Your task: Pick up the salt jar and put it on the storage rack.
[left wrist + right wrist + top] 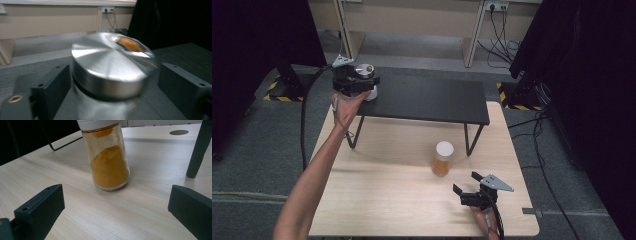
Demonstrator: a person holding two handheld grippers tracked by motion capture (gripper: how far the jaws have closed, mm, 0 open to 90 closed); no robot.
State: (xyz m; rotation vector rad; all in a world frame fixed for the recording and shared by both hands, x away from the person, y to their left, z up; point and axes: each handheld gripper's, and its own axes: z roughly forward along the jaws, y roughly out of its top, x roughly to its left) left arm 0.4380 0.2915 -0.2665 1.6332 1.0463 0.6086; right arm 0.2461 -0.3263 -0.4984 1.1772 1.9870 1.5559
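Observation:
A jar with a brushed silver lid (365, 69) (110, 67) stands on the left end of a black raised shelf (427, 97). My left gripper (362, 82) (113, 75) straddles it, the jaws close on either side, with a thin gap showing at the right jaw. A glass spice jar of orange powder with a white lid (442, 158) (108, 162) stands upright on the wooden table (387, 200). My right gripper (465, 182) (117, 195) rests open a short way in front of it, nothing between its jaws.
The shelf stands on thin black wire legs (469, 140) (197, 150) near the spice jar. Cables (542, 150) trail over the floor to the right of the table. A round hole (179, 132) marks the tabletop's far side.

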